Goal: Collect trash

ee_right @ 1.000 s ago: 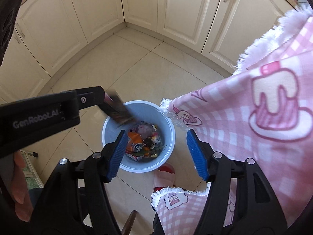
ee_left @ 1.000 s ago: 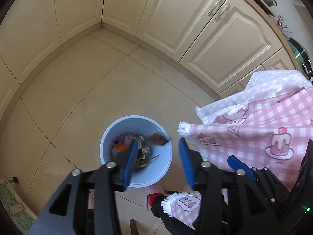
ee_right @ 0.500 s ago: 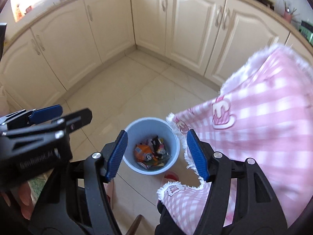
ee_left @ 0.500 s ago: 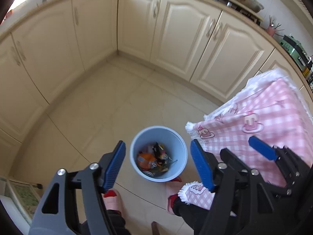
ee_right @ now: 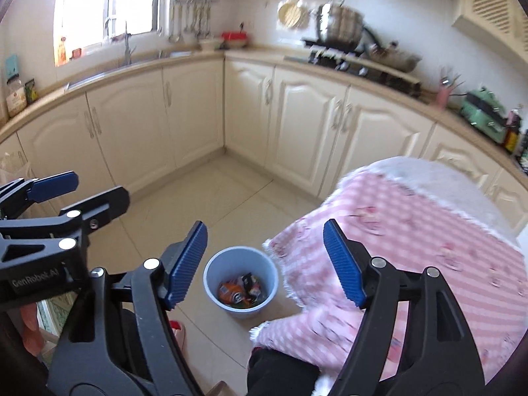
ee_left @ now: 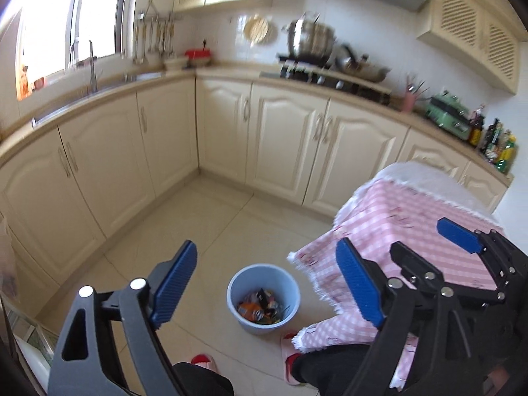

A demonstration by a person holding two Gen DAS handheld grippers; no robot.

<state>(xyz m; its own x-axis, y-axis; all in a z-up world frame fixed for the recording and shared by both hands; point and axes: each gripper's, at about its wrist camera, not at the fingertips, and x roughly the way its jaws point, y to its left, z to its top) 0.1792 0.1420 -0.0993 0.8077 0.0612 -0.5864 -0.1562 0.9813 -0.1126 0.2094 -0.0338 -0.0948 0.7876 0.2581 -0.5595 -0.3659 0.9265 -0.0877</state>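
left wrist view looks down over a kitchen floor, with the left gripper (ee_left: 264,283) spread wide and holding nothing. between its blue pads, at about 6 o'clock in the frame, stands the light blue bin (ee_left: 264,297) on the tiles, and the trash (ee_left: 262,307) lies inside it: an orange can and dark wrappers, heaped on the bottom. the bin sits just beside the hanging edge of the pink checked tablecloth (ee_left: 396,224) at 3 o'clock, probably so scraps from the table have a short way to fall.

from the right wrist view the right gripper (ee_right: 264,260) is likewise spread and empty, with the bin (ee_right: 241,283) at 6 o'clock and the left gripper (ee_right: 62,204) off at 9 o'clock. both tools are held high above the bin, which suits a look around for more litter; none shows on the cloth or floor from here.
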